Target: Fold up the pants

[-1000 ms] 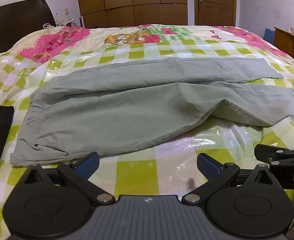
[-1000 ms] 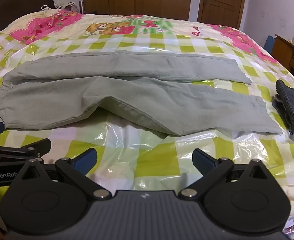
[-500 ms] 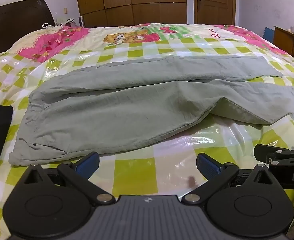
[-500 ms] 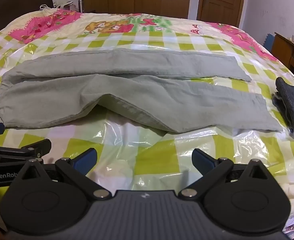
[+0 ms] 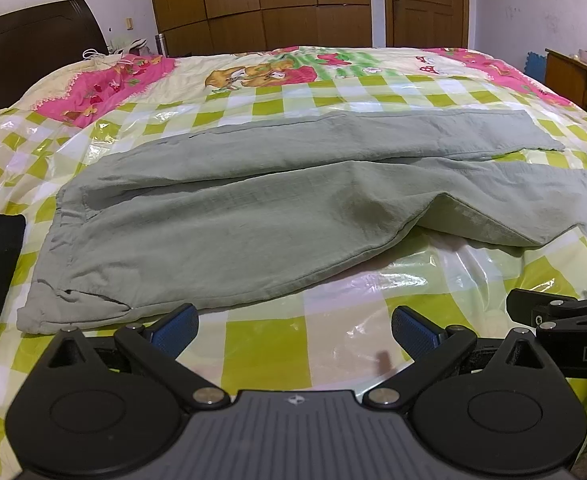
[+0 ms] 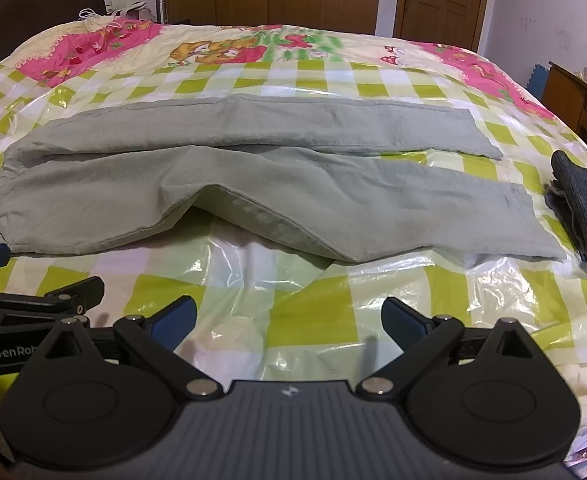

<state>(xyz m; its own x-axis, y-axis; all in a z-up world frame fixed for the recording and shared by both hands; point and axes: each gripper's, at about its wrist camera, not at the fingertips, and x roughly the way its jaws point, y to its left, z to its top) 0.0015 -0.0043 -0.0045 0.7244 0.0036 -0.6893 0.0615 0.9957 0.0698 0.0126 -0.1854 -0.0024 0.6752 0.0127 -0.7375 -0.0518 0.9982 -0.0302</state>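
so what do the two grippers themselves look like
Both match: the left gripper and right gripper have black linkage arms with silver pivot screws, round black housings, a ribbed grey centre plate and blue textured finger pads. White lettering marks their sides.

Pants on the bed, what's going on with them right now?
The green pants lie spread across the bed, waistband to the left, legs side by side, the near leg humped mid-length. Both the left gripper and right gripper hover near the bed's edge, jaws open, holding nothing. No fold made yet.
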